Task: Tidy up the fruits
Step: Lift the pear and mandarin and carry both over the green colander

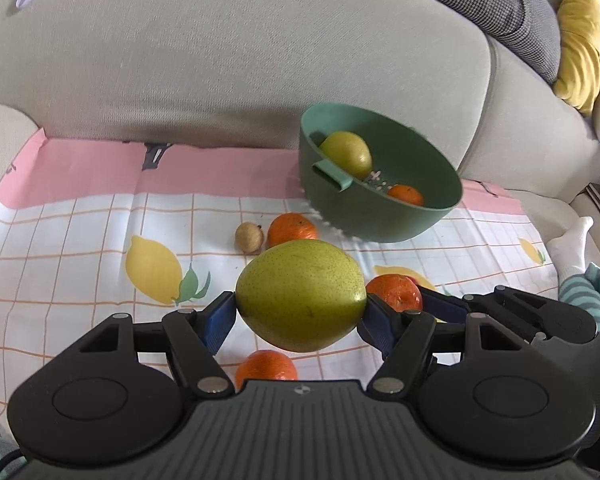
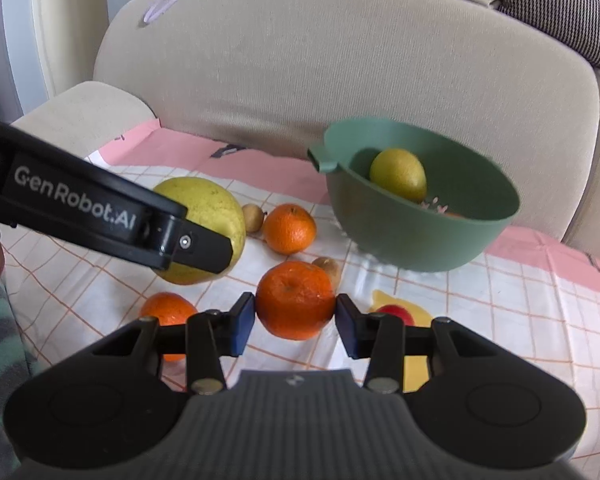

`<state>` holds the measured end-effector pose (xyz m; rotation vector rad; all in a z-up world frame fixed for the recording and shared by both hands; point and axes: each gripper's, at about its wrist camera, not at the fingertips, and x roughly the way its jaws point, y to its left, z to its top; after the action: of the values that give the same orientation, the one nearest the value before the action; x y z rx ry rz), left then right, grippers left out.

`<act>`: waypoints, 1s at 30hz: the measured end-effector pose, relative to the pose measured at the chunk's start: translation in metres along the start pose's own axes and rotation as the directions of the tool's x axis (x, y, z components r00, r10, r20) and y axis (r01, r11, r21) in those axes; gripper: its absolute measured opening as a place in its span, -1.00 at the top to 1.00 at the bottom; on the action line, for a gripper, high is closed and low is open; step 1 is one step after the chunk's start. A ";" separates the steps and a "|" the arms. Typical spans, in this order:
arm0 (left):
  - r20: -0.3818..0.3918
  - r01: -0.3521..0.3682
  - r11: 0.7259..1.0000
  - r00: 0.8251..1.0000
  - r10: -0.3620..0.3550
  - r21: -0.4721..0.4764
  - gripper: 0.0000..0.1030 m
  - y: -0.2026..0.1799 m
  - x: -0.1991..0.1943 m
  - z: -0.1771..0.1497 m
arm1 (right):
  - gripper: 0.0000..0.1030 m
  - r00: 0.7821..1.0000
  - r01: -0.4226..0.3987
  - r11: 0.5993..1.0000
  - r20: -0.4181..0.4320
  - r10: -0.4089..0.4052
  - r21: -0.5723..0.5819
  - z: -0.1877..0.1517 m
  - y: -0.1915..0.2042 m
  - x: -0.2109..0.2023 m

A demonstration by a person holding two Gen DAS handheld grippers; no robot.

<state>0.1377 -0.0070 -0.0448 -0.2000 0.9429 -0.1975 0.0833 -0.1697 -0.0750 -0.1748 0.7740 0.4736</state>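
Closest to the lens, the left tool (image 1: 301, 312) is pinching a big green pear (image 1: 300, 294) between its blue pads, and the fruit hangs clear of the lemon-print cloth (image 1: 80, 220) spread over the sofa seat. The right tool (image 2: 295, 318) is clamped on an orange mandarin (image 2: 295, 300) the same way, also off the cloth. Looks like the carry step — both fruits picked, neither dropped off yet. The green bowl (image 2: 420, 248) sits ahead, tilted toward us, with another pear (image 2: 398, 174) already inside. Next move, I'd guess, is swinging both over the rim and letting go one at a time — the bowl's lean might let stuff roll. Loose mandarins (image 1: 292, 230) remain on the cloth.
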 end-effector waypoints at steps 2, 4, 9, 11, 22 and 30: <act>0.009 0.004 1.000 1.000 -0.004 0.009 -0.54 -0.004 -0.005 0.003 | 0.20 1.000 0.004 1.000 0.015 -0.004 -0.006 0.003 -0.002 -0.006; 0.014 0.010 1.000 1.000 -0.010 0.014 -0.54 -0.008 -0.008 0.006 | 0.20 1.000 0.008 1.000 0.027 -0.008 -0.013 0.006 -0.003 -0.012; 0.026 0.009 0.999 1.000 -0.010 0.043 -0.54 -0.019 -0.013 0.016 | 0.20 0.999 0.018 0.999 0.050 -0.016 -0.044 0.017 -0.007 -0.022; 0.034 0.009 0.998 0.999 -0.011 0.055 -0.54 -0.023 -0.015 0.022 | 0.20 0.998 0.027 0.998 0.059 -0.023 -0.065 0.022 -0.009 -0.025; 0.038 0.024 0.992 0.999 -0.029 0.126 -0.54 -0.045 -0.011 0.054 | 0.21 0.996 0.052 0.991 0.079 -0.042 -0.120 0.056 -0.037 -0.029; 0.003 0.033 0.988 0.999 -0.034 0.153 -0.54 -0.056 0.007 0.076 | 0.21 0.998 0.046 0.989 0.044 -0.041 -0.142 0.079 -0.059 -0.016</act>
<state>0.1993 -0.0561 0.0076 -0.0750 0.9145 -0.2991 0.1510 -0.2018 -0.0083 -0.3141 0.6951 0.4900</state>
